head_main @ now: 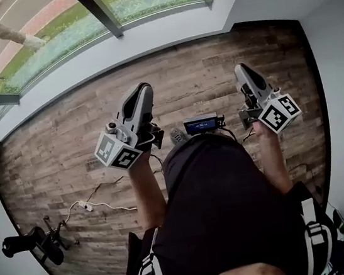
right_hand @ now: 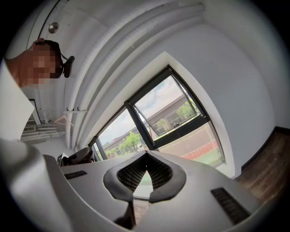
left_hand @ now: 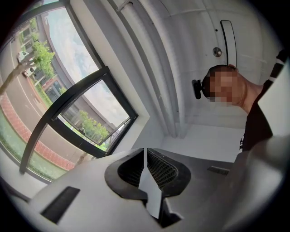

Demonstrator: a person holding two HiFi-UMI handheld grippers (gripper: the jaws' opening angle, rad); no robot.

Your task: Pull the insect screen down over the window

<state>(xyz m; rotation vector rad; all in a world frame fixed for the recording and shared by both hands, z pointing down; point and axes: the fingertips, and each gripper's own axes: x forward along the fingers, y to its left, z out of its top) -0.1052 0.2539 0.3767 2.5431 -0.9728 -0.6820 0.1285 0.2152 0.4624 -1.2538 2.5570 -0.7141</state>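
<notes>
The window with its dark frame runs along the top of the head view, above a white sill. I cannot make out the insect screen in any view. My left gripper is held in front of the person's body, pointing toward the window, its jaws shut with nothing between them. My right gripper is held alongside it, also shut and empty. The left gripper view shows an open tilted window sash. In the right gripper view, the black-framed window is straight ahead.
A wooden floor lies between the person and the sill. A black office chair stands at the lower left, with a white plug and cable on the floor nearby. White walls close in at right. A small screen device sits at the person's waist.
</notes>
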